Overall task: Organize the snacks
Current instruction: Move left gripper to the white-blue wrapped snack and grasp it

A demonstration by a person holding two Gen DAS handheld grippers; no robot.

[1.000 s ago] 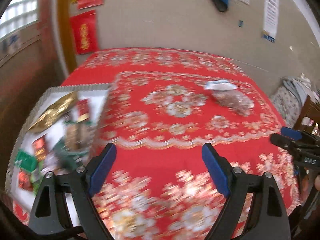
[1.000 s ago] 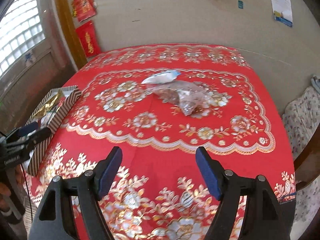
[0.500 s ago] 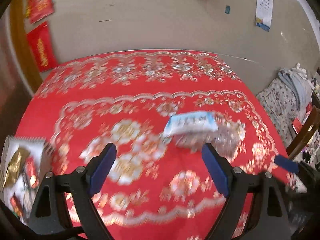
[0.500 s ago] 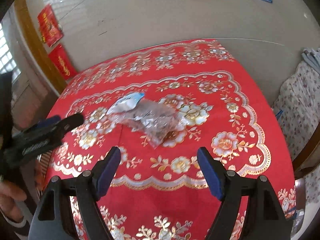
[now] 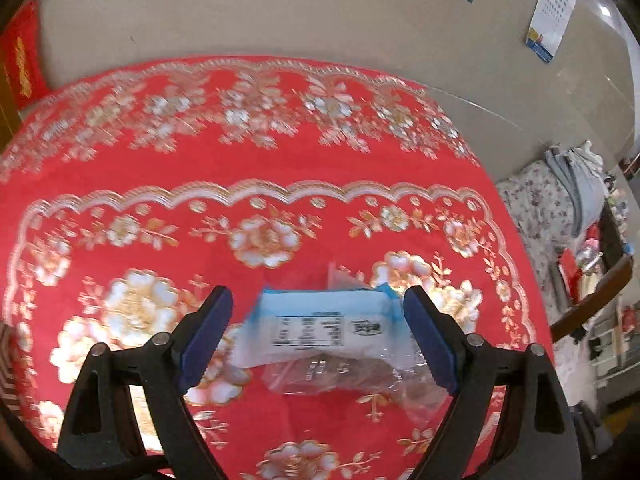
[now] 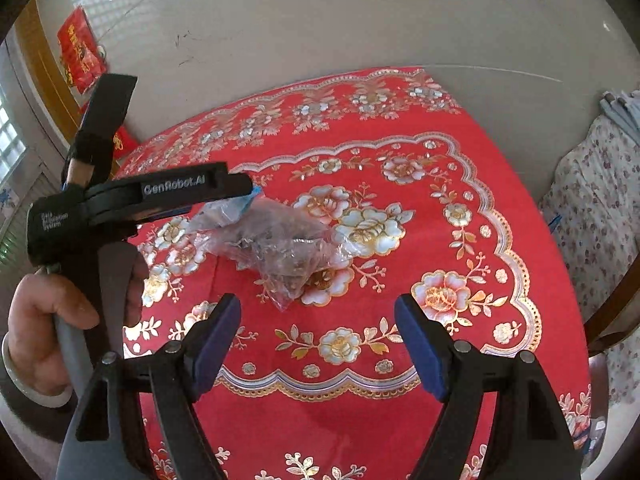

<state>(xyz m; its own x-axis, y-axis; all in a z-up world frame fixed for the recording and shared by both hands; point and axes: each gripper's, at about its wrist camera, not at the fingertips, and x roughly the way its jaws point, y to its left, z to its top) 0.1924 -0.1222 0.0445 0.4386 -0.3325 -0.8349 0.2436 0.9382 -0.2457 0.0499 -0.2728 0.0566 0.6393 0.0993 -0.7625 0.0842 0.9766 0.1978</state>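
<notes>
Since the earlier frames, the left gripper (image 5: pixel 318 336) had swung away from the tray at the left table edge and across the tablecloth (image 5: pixel 280 168); it now stood over the snack bag (image 5: pixel 320 336). The right gripper (image 6: pixel 318 340) had shifted less and stayed short of the bag.

Left gripper: both blue pads stood wide apart, 1 on each side of the bag's white-and-blue label end. A gap showed at the left pad; contact at the right pad could not be told. Nothing was clamped.

Right gripper: jaws wide apart, nothing between them, only bare cloth below.

The snack bag (image 6: pixel 280 248) lay flat near the middle of the table. It was a clear pouch of brown pieces. In the right wrist view, its long axis ran from the label end at upper left to a tapered corner at lower right, pointing toward the right gripper. In the left wrist view, the label lay crosswise between the pads.

Open cloth surrounded the bag on all sides. The far table edge met a plain wall (image 6: pixel 320 20). A hand (image 6: pixel 44 320) held the left gripper's handle at the left.
</notes>
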